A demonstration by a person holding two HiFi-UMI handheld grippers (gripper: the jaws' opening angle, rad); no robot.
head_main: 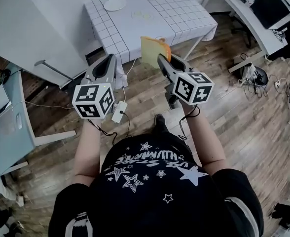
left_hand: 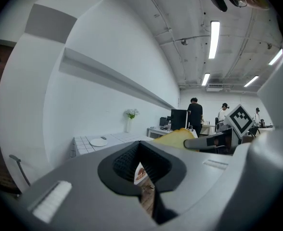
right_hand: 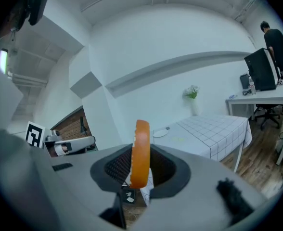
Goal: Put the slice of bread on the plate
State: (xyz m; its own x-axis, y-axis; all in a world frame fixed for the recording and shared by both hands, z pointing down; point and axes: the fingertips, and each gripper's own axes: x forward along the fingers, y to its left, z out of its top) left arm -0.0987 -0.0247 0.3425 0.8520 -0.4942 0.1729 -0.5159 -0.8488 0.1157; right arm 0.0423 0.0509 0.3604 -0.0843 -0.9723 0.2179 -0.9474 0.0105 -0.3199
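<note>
My right gripper (head_main: 161, 59) is shut on a slice of bread (head_main: 154, 51) with an orange-brown crust, held on edge out in front of me above the wooden floor. From the right gripper view, the bread (right_hand: 141, 134) stands upright between the dark pads. A white plate (head_main: 115, 4) lies at the far left of the checked table (head_main: 179, 23), well beyond both grippers; the plate (right_hand: 160, 133) is also in sight past the bread. My left gripper (head_main: 110, 58) is alongside on the left, shut with nothing in it. Its view shows the plate (left_hand: 98, 141) and the bread (left_hand: 177, 137).
A white power strip (head_main: 119, 111) with cables lies on the floor below the grippers. A white wall panel (head_main: 31, 28) is on the left, a white desk (head_main: 253, 23) on the right, a grey desk (head_main: 7, 122) at far left. People (left_hand: 195, 114) stand in the distance.
</note>
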